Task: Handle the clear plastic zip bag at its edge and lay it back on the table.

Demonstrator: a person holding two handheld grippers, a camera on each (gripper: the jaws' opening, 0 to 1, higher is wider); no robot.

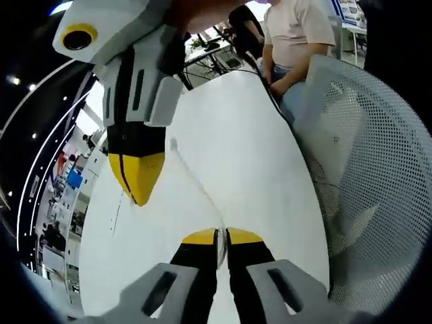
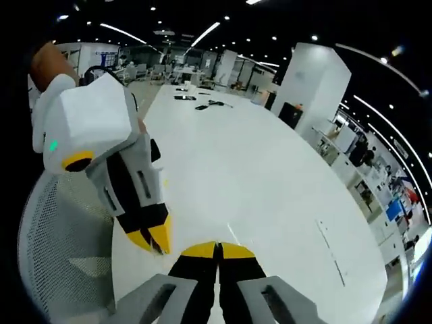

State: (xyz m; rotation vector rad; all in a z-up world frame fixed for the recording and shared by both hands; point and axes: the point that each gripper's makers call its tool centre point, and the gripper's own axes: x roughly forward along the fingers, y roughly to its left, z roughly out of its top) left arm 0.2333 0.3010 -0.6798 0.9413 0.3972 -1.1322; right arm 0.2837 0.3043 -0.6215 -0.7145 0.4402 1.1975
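Observation:
The clear plastic zip bag is almost invisible. It shows as a thin creased edge running from my left gripper up over the white table. My left gripper's yellow-tipped jaws are shut on that edge. My right gripper hangs in from the upper left, shut, tips pointing down at the table beside the film. In the right gripper view my right gripper is shut, with a faint bag edge rising from its tips. There the left gripper comes in from the left, close beside it.
A white mesh chair stands against the table's side and also appears as a chair at lower left. A person sits at the table's far end. Cables and small dark items lie far down the long table.

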